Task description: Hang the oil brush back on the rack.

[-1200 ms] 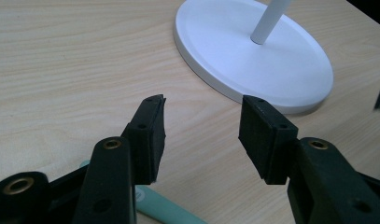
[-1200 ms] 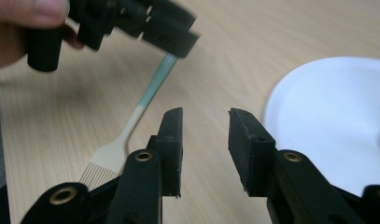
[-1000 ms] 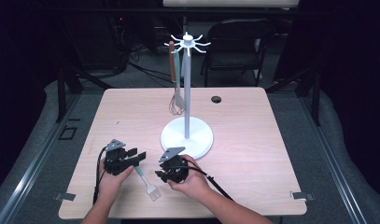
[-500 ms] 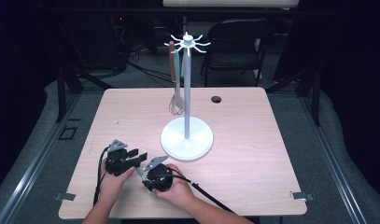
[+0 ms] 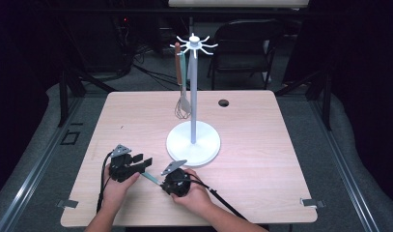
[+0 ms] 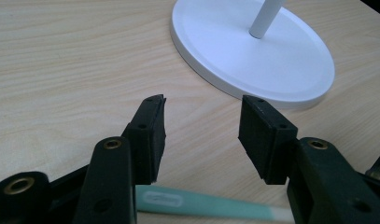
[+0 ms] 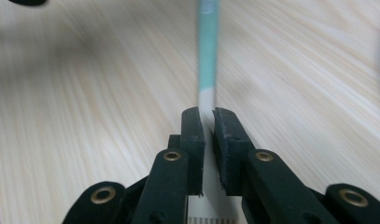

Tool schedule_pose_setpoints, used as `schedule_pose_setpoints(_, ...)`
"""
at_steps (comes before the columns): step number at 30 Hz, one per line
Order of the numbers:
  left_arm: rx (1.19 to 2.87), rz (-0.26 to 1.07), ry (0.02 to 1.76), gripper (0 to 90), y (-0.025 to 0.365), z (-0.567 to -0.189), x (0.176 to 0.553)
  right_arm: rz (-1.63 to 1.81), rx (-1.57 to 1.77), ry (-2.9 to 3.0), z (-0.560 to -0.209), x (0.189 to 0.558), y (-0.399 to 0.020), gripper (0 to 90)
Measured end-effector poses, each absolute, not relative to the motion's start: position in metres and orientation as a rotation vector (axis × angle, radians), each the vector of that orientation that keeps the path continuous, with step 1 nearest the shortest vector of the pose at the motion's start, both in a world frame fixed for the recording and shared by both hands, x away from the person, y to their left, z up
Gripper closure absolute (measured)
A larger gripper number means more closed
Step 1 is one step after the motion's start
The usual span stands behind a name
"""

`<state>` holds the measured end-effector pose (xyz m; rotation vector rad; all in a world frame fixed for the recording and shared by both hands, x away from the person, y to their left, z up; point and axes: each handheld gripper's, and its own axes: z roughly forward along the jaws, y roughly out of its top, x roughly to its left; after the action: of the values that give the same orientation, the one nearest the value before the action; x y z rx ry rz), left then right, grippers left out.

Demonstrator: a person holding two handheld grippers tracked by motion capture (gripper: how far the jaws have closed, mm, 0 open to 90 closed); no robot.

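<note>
In the high view, the left tool (image 5: 142,163) and the right tool (image 5: 169,181) were seen close together near the front edge of the bench (image 5: 261,145), left of its middle. A teal-handled utensil (image 5: 149,178) lay on the bench between them, its handle running from the left tool toward the right one. The white stand (image 5: 193,142) stood just behind them at the bench's middle, and a whisk (image 5: 183,105) hung from one of its top hooks.

In the left gripper view, the left tool (image 6: 202,128) was held with its jaws wide apart, nothing pressed between them; the teal handle (image 6: 211,205) lay crosswise below them, and the stand's base (image 6: 253,56) lay beyond.

In the right gripper view, the right tool (image 7: 208,119) had just been closing, and its jaws were pinched on the utensil's white part (image 7: 207,105) where the handle turned white.
</note>
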<state>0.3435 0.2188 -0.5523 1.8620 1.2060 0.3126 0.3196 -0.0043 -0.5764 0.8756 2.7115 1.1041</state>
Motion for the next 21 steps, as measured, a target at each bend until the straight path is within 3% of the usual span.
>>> schedule_pose_setpoints(7, 1.87, 0.316, 1.208, 50.8, 0.217, -0.553, 0.343, 1.09, 0.956, 2.68, -0.575, 0.32, -0.052, 82.9)
schedule_pose_setpoints(21, 1.874, 0.306, 1.191, 50.8, 0.211, -0.553, 0.341, 1.02, 0.892, 2.686, -0.572, 0.295, -0.104, 82.9)
